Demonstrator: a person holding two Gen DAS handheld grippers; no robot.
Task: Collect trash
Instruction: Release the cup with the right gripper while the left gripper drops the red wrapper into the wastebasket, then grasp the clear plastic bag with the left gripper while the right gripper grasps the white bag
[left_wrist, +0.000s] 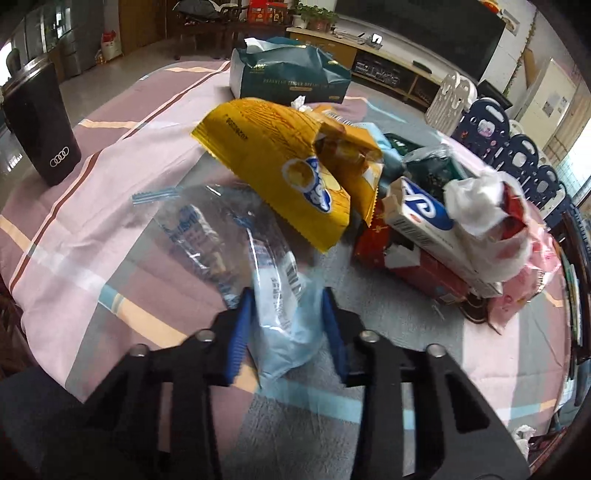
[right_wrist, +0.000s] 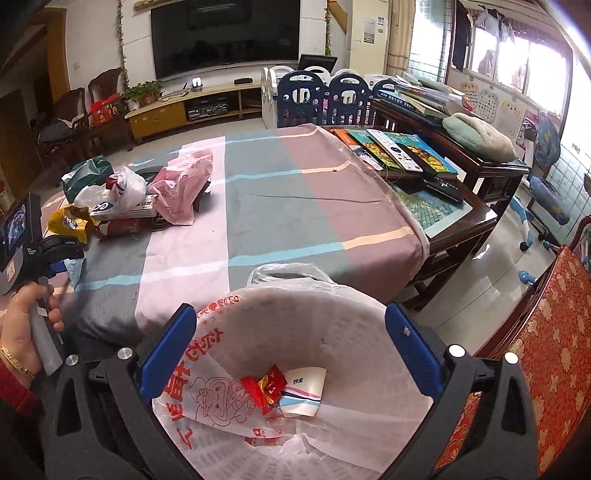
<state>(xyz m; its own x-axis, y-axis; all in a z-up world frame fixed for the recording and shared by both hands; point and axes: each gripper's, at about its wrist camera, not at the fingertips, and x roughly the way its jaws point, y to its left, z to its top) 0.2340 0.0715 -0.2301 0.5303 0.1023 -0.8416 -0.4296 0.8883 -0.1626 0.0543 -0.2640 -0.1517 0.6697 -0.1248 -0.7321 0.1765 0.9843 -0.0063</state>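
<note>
Black box (left_wrist: 42, 122) bears Audi rings; yellow wrapper (left_wrist: 280, 173) printed 20250205.

The worktop cloth (left_wrist: 122, 155) is a check of pink, mauve and grey blocks crossed by pale blue, cream and white stripes. The snack bag (left_wrist: 280, 170) is golden yellow with a blue and white logo. The plastic wrapper (left_wrist: 236, 240) is clear with blue print, turning pale blue at its lower end. The tissue pack (left_wrist: 291, 79) is dark teal with gold lettering. The cup (left_wrist: 40, 125) is black with four silver rings. The carton (left_wrist: 424, 218) is white with a blue mark, lying on a red box (left_wrist: 417, 266). The bin liner (right_wrist: 221, 391) is white with red print. The left claw (left_wrist: 288, 299) and right claw (right_wrist: 291, 325) have blue pads on black frames.
</note>
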